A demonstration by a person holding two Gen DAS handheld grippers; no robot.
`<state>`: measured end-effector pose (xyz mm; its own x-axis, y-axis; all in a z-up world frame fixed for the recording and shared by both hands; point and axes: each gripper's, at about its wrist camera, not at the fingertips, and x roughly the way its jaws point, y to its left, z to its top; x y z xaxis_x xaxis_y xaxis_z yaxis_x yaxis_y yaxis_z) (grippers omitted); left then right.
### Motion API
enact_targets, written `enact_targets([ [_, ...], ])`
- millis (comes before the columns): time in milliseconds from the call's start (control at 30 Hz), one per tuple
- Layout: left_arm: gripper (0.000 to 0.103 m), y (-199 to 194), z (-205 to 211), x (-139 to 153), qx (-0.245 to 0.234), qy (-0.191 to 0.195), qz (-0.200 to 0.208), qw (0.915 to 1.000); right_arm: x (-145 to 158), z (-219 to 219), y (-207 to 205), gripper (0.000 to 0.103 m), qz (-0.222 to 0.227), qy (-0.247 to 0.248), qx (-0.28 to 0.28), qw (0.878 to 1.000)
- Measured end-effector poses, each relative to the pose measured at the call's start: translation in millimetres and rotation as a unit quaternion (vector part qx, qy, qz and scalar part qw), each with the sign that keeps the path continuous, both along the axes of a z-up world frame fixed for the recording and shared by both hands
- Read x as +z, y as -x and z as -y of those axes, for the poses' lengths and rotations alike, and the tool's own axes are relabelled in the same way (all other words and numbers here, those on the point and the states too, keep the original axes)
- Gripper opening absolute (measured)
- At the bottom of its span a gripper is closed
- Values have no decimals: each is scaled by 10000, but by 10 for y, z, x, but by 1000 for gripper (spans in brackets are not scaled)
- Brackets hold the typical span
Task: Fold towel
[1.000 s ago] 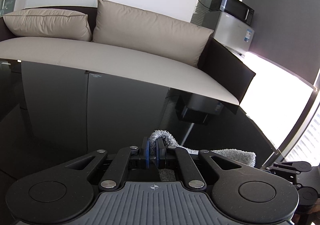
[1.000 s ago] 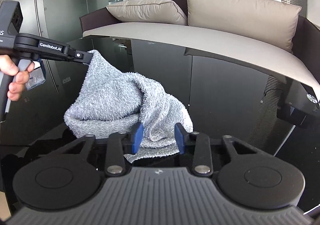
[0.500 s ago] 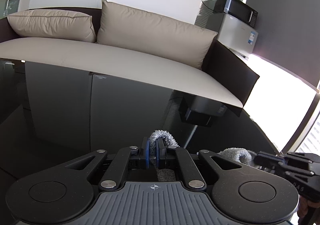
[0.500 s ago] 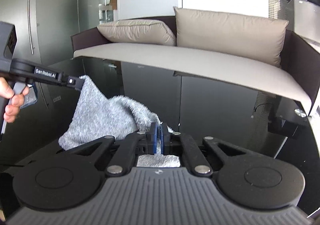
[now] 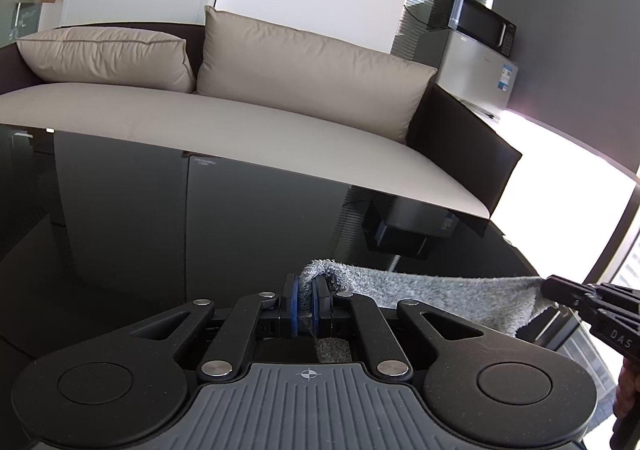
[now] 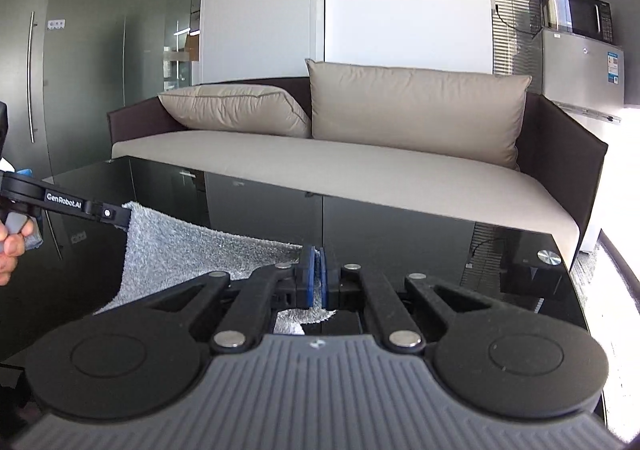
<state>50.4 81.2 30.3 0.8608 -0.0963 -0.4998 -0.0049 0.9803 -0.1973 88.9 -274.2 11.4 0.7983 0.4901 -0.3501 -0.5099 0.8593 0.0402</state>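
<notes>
While both grippers — left gripper (image 5: 306,300), right gripper (image 6: 317,277) — pinch towel (image 6: 192,250), lower part hidden.

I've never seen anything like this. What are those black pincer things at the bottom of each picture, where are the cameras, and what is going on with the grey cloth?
There is no robot here. A person holds a hand-held gripper in each hand, a two-finger clamp with blue pads, and each one carries a wide-angle camera looking forward along its fingers. So each picture is one gripper's own view.

In the left-hand view, the left gripper is shut on a corner of the grey towel. At the far right edge you see the right gripper's tip clamping another part of the towel.

In the right-hand view, the right gripper is shut on the towel's edge, and the other gripper reaches in from the left, with the person's hand on its handle.

The towel is stretched between the two, above a glossy black table. Behind stand a beige sofa and a microwave on a small fridge.
</notes>
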Motion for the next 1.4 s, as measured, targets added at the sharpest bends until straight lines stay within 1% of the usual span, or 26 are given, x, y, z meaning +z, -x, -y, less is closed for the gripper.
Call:
enact_targets([
  [33, 6, 0, 3, -1, -3, -21, 0, 10000, -21, -27, -8, 3, -44, 55, 23, 10000],
  [167, 6, -9, -17, -5, 52, -22, -28, 10000, -135, -143, -77, 4, -478, 241, 168, 9984],
  [267, 6, -23, -48, -16, 87, 30, -77, 9999, -203, -139, -100, 7, -701, 284, 211, 9969],
  [300, 6, -25, -57, -18, 86, 41, -86, 9999, -206, -126, -96, 9, -728, 266, 225, 9967],
  [333, 6, -27, -62, -19, 84, 47, -90, 9999, -205, -113, -95, 15, -758, 237, 251, 9965],
  [367, 6, -27, -68, -17, 85, 45, -89, 9999, -199, -97, -98, 24, -782, 200, 282, 9963],
  [400, 6, -26, -76, -17, 87, 45, -89, 9999, -196, -75, -96, 28, -805, 175, 306, 9961],
  [433, 6, -25, -82, -17, 89, 46, -89, 9999, -195, -48, -91, 36, -839, 156, 341, 9958],
  [467, 6, -25, -86, -19, 91, 50, -90, 9999, -199, -28, -84, 41, -870, 169, 377, 9954],
  [500, 6, -24, -90, -21, 90, 53, -89, 9999, -209, -18, -74, 42, -898, 223, 415, 9948],
  [600, 6, -22, -95, -24, 76, 60, -94, 9999, -245, 9, -87, 44, -968, 294, 375, 9942],
  [667, 6, -19, -94, -28, 70, 56, -99, 9999, -280, 34, -120, 46, -1055, 202, 294, 9938],
  [733, 6, -16, -95, -33, 60, 53, -99, 9999, -310, 75, -183, 47, -1176, -74, 232, 9928],
  [833, 6, -14, -112, -35, 69, 53, -99, 9999, -337, 154, -314, 49, -1405, -711, 70, 9875],
  [967, 6, -17, -117, -39, 65, 60, -101, 9999, -377, 175, -426, 50, -1668, -1140, -101, 9793],
  [1133, 6, -17, -122, -40, 37, 64, -121, 9999, -459, 183, -544, 50, -2159, -1428, -265, 9656],
  [1233, 6, -15, -129, -41, 37, 69, -123, 9999, -455, 157, -544, 50, -2144, -1417, -248, 9661],
  [1333, 6, -13, -126, -46, 34, 65, -129, 9999, -465, 142, -548, 50, -2160, -1508, -196, 9645],
  [1400, 6, -10, -123, -48, 33, 59, -130, 9999, -453, 103, -539, 50, -2113, -1439, -164, 9666],
])
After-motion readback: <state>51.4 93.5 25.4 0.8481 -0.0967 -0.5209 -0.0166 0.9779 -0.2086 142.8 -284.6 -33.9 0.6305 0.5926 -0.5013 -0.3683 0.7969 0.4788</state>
